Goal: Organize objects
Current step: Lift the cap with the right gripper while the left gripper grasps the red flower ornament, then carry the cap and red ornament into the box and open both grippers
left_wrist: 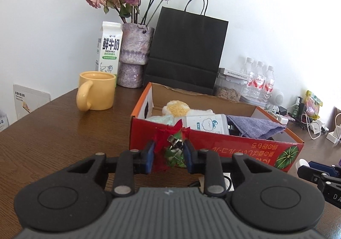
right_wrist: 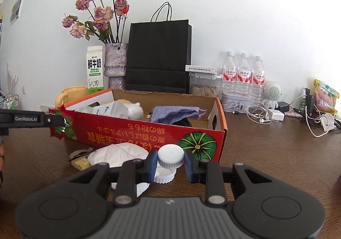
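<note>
I see a red-and-green poinsettia sprig with small metal bells [left_wrist: 173, 147] raised before the open red cardboard box [left_wrist: 213, 149]; a white ribbed screw cap [right_wrist: 171, 156] is raised above the worktop.

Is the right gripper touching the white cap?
Touching. The right wrist view shows the right gripper with both blue pads pressed against the sides of the white cap.

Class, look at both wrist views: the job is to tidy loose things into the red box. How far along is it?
Partly done. Already in the red box: a purple cloth, a plush toy and a white pack. In hand: the left gripper is closed on a red and green ornament just short of the box; the right gripper clamps a white cap. Left on the table: a white pad and a small yellow piece.
</note>
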